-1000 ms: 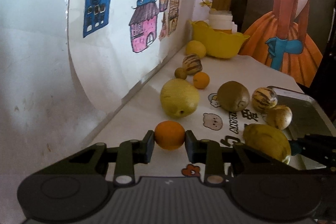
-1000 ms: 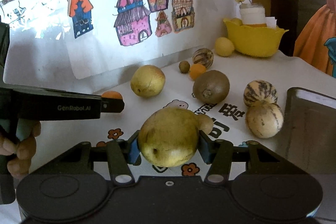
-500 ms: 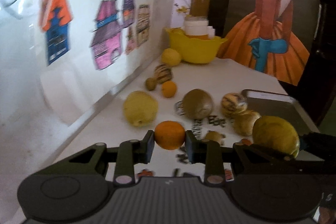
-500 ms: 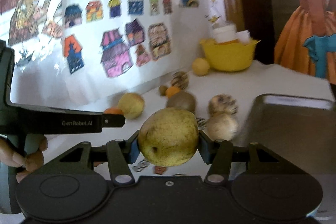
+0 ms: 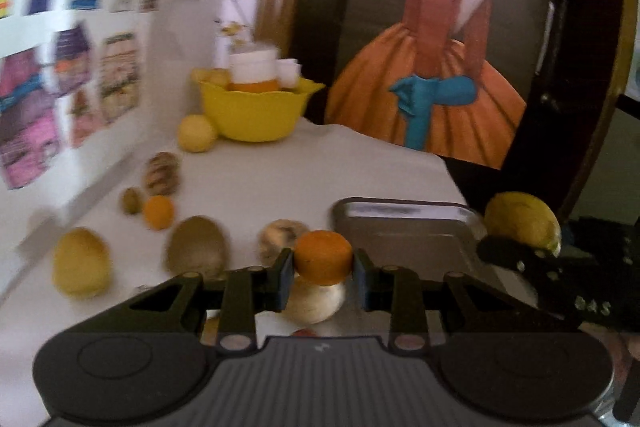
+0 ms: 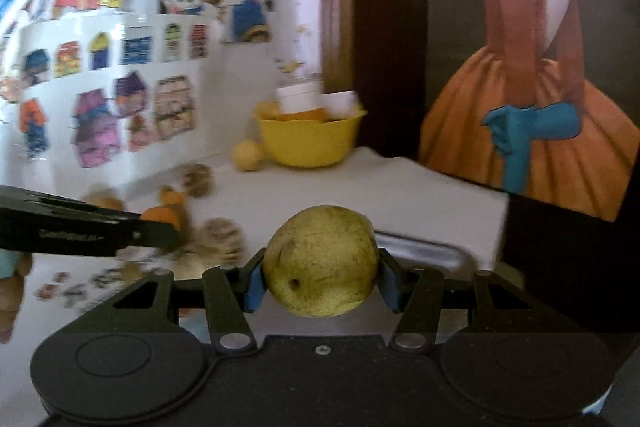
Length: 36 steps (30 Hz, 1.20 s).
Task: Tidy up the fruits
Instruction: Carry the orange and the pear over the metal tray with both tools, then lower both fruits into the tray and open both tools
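Left wrist view: my left claw (image 5: 323, 277) is clamped on a small orange (image 5: 323, 255), my right claw (image 6: 320, 285) on a yellow-green pear (image 6: 321, 261), both carried above the bench (image 5: 312, 167). Next, I judge, comes lowering them into the metal tray (image 5: 404, 227) ahead.

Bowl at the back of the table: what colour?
Yellow bowl; clearest in the right wrist view.
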### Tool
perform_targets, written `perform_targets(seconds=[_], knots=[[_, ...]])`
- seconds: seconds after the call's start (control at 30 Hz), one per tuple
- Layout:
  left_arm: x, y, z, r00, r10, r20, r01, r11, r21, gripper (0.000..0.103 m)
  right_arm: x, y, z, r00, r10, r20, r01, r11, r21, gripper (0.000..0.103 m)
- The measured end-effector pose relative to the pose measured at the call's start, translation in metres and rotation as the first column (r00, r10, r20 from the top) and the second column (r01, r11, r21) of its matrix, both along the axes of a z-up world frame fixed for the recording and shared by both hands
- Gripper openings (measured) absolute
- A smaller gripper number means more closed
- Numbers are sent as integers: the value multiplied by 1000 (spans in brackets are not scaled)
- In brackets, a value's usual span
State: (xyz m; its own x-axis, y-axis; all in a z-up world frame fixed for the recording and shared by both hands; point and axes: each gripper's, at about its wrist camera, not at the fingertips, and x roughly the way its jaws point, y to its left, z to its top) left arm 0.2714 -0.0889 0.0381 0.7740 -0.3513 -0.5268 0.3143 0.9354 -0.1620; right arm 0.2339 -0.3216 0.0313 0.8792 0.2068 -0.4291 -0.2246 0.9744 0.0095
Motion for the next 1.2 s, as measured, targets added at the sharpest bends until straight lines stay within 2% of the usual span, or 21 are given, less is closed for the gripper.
perform_targets(seconds=[0.3, 0.47, 0.63, 0.8, 1.2], knots=[[45, -56, -10, 998, -66, -1, 66, 997, 35, 34, 49, -47, -24, 999, -14, 29, 14, 1000, -24, 56], [71, -71, -28, 997, -69, -24, 70, 995, 77, 34, 69, -51, -38, 1000, -4, 10, 4, 999, -48, 56], [88, -75, -44, 995, -63, -78, 68, 996, 63, 34, 83, -43, -47, 1000, 8, -29, -11, 995, -98, 56], [92, -81, -52, 993, -78, -85, 86, 992, 97, 34, 92, -41, -53, 997, 22, -70, -30, 993, -116, 56], [95, -90, -57, 989, -101, -105, 115, 984, 134, 34, 97, -39, -61, 995, 39, -96, -53, 988, -146, 55]])
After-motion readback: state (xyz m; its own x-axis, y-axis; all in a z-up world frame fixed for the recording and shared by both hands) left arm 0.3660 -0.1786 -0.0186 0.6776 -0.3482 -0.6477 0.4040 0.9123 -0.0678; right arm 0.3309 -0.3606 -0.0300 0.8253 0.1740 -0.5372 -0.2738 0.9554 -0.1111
